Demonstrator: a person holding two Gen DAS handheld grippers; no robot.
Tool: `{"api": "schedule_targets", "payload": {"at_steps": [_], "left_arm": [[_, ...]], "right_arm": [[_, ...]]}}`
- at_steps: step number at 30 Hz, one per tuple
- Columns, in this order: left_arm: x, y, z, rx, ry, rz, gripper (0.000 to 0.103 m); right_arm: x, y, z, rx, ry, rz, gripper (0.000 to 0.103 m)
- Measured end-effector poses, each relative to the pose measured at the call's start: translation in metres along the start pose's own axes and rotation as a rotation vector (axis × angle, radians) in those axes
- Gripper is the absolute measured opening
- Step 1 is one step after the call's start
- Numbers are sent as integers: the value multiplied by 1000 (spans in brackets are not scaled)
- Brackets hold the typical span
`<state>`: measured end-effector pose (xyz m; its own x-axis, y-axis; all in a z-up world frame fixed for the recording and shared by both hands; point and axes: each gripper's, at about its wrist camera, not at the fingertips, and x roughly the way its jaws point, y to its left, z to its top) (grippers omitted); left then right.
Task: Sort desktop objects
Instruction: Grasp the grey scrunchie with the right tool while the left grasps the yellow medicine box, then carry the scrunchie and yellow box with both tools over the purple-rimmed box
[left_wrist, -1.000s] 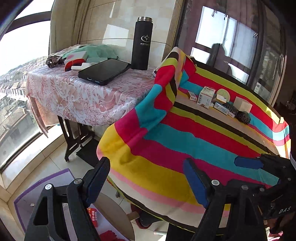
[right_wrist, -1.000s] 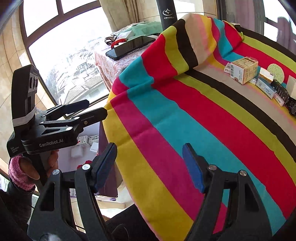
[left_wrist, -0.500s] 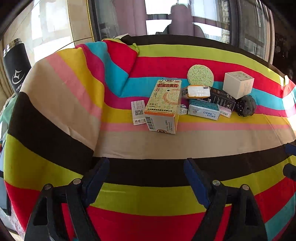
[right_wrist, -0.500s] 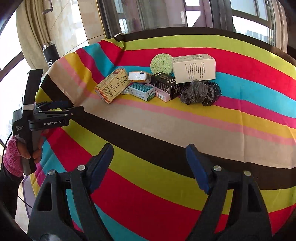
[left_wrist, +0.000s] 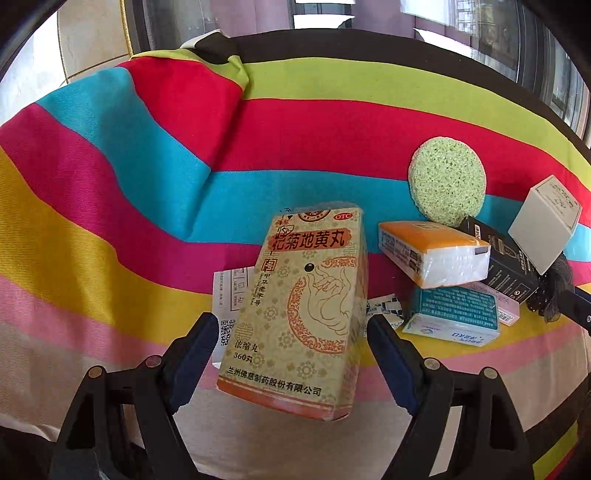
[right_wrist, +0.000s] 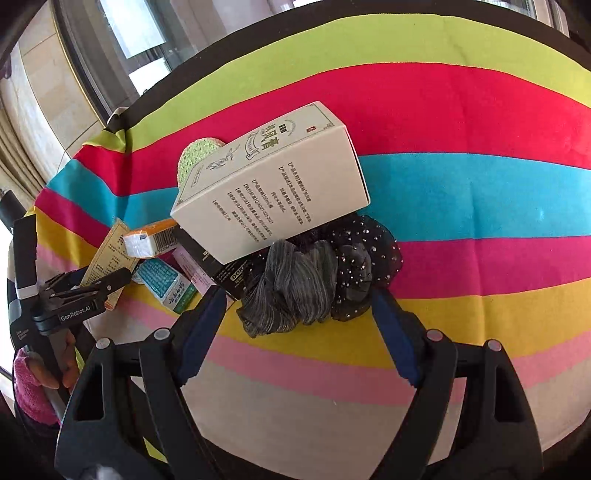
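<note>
A yellow patterned medicine box (left_wrist: 303, 310) lies on the striped cloth (left_wrist: 147, 155). My left gripper (left_wrist: 290, 332) is open, one finger on each side of the box's near end, with a gap on both sides. In the right wrist view a grey scrunchie (right_wrist: 291, 291) and a black sequinned scrunchie (right_wrist: 365, 266) lie side by side. My right gripper (right_wrist: 297, 314) is open and straddles them. A tall white box (right_wrist: 273, 177) leans over a black box (right_wrist: 210, 258) just behind them.
Right of the yellow box are an orange-and-white pack (left_wrist: 436, 251), a teal box (left_wrist: 454, 314), a green round sponge (left_wrist: 447, 181), a small white leaflet (left_wrist: 229, 295) and a pink box (left_wrist: 506, 310). The left gripper body (right_wrist: 66, 295) shows at the left of the right wrist view.
Both grippers have moved forward over the table to the pile. The left now straddles the yellow box, the right straddles the scrunchies. Both stayed open.
</note>
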<state>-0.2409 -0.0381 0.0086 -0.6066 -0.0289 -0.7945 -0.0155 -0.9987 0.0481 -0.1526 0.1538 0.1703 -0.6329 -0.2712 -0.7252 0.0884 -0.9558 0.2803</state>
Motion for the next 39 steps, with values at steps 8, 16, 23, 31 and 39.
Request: {"api": "schedule_targets", "payload": {"at_steps": [8, 16, 23, 31, 39], "left_arm": [[-13, -1, -20, -5, -47, -89, 62], [-78, 5, -87, -27, -110, -122, 62], [-129, 7, -137, -78, -131, -126, 62], [-165, 9, -189, -126, -156, -108, 62], [-180, 29, -232, -225, -134, -106, 62]], "right_arm": [[-2, 12, -8, -123, -1, -80, 31], [-65, 24, -77, -158, -8, 20, 30], [-108, 38, -126, -147, -25, 99, 31], [-128, 68, -165, -184, -12, 137, 31], [-141, 80, -194, -209, 17, 160, 31]]}}
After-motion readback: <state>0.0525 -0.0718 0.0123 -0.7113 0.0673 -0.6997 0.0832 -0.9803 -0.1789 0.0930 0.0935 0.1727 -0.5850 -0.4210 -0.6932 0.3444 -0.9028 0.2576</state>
